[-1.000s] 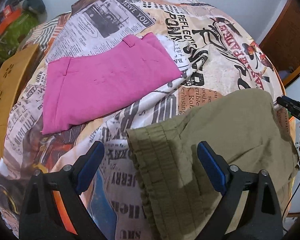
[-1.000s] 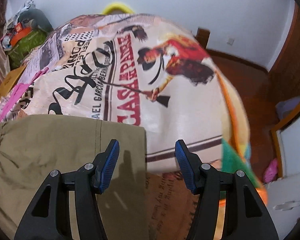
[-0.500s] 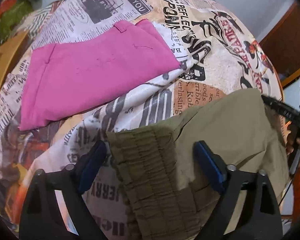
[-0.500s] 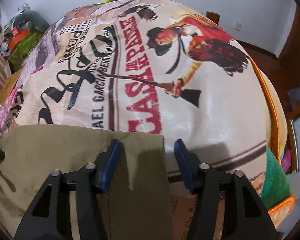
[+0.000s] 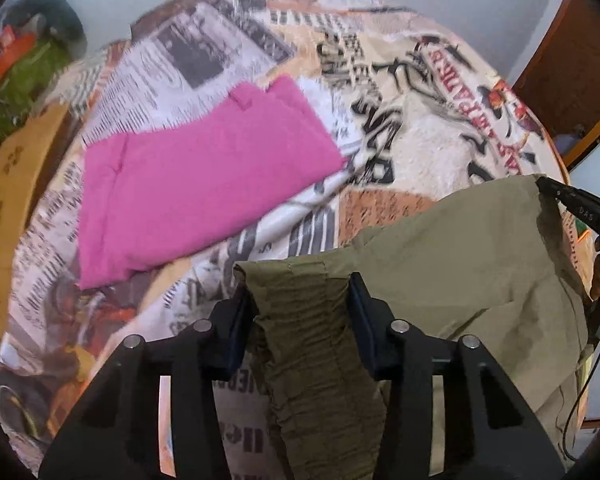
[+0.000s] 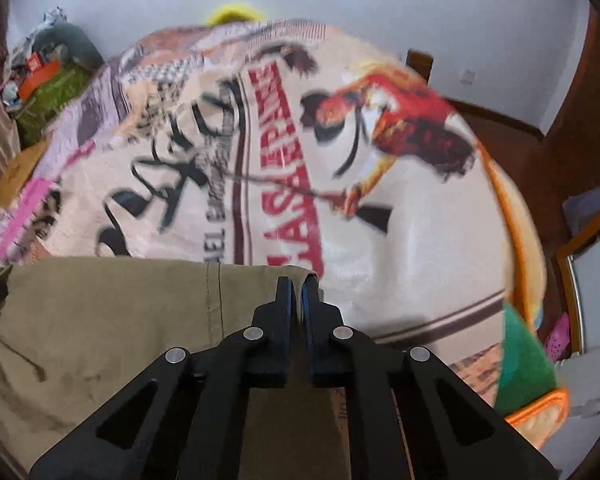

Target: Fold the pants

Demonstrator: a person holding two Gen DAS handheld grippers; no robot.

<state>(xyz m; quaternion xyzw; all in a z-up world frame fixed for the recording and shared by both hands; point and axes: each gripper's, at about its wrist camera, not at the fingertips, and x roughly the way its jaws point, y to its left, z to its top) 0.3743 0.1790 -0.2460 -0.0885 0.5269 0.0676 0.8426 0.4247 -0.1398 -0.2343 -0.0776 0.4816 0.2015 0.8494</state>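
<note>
Olive-green pants (image 5: 452,264) lie on the printed bedspread (image 5: 412,128). My left gripper (image 5: 300,300) is shut on their gathered elastic waistband (image 5: 300,320), which bunches between the blue pads. My right gripper (image 6: 297,284) is shut on the far corner of the same olive pants (image 6: 100,320), at the hem edge. The right gripper also shows in the left wrist view (image 5: 572,204) at the cloth's right corner. The pants hang lifted between the two grippers.
Folded pink pants (image 5: 196,184) lie on the bedspread to the left. A wooden chair (image 5: 4,200) stands at the left bed edge, with clutter (image 5: 24,72) behind it. The bed's right edge (image 6: 516,216) drops to a wooden floor (image 6: 540,176).
Both grippers went from open to shut on the olive pants. The left closed on the waistband, the right on the hem corner, and the cloth has lifted off the bedspread.
</note>
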